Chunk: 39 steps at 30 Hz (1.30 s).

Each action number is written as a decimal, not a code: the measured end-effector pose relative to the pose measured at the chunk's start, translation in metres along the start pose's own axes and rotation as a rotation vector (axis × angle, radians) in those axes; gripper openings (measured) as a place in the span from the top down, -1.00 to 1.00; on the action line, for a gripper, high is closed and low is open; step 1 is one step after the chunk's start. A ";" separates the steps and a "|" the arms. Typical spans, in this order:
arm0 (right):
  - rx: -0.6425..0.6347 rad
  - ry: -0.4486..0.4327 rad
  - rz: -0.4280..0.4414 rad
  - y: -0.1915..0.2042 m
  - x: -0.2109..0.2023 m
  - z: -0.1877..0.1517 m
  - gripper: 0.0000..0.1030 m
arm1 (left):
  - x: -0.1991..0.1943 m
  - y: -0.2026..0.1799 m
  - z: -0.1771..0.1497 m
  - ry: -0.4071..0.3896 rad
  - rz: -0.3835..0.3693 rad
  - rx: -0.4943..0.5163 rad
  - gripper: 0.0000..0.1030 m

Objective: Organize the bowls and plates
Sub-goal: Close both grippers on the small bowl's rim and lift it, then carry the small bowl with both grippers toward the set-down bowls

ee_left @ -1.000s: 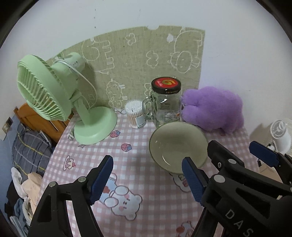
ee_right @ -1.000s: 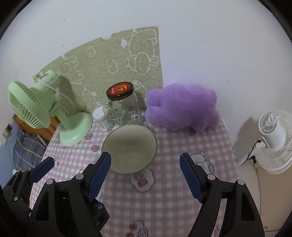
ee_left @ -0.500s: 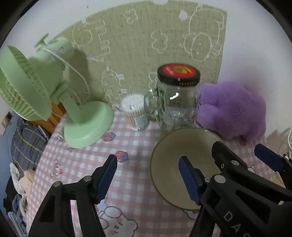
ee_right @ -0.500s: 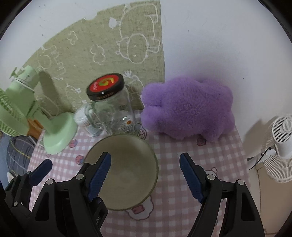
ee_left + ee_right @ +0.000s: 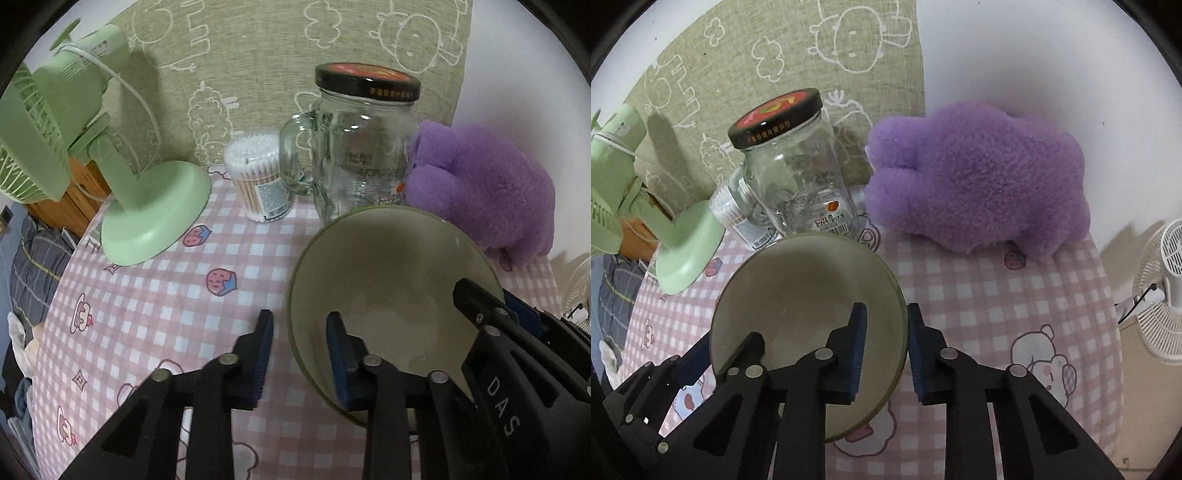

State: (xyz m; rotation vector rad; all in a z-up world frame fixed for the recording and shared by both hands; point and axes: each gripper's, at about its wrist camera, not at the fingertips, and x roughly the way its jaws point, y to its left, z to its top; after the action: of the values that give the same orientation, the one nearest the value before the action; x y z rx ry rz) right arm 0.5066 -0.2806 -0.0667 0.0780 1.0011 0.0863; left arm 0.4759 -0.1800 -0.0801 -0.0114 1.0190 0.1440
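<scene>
Left tool (image 5: 297, 345) and right tool (image 5: 886, 341) just closed, gripping opposite bowl (image 5: 391, 273) rims

I'm over a table (image 5: 1015, 295) in a pink-and-white checked cloth with cartoon prints. Behind it, a plain white wall (image 5: 1034, 55) with a green fabric panel (image 5: 258, 55) of white outline drawings. Far left, a wooden piece of furniture (image 5: 74, 195); below it, grey plaid bedding (image 5: 33, 269). Off the right edge stands a white fan (image 5: 1167, 295).
</scene>
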 end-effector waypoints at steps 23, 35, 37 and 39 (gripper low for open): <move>-0.031 -0.022 -0.002 0.000 -0.049 -0.013 0.72 | -0.042 0.000 -0.012 -0.008 -0.018 0.024 0.73; -0.013 -0.105 -0.030 0.010 -0.139 -0.036 0.72 | -0.125 0.017 -0.036 -0.100 -0.057 0.041 0.73; -0.014 -0.116 -0.039 0.014 -0.154 -0.042 0.72 | -0.134 0.022 -0.041 -0.106 -0.069 0.038 0.73; -0.013 -0.124 -0.049 0.018 -0.167 -0.049 0.72 | -0.145 0.027 -0.047 -0.111 -0.084 0.038 0.73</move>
State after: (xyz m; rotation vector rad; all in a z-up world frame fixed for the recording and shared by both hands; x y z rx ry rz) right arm 0.3748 -0.2791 0.0489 0.0464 0.8784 0.0421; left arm 0.3579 -0.1732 0.0204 -0.0113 0.9092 0.0483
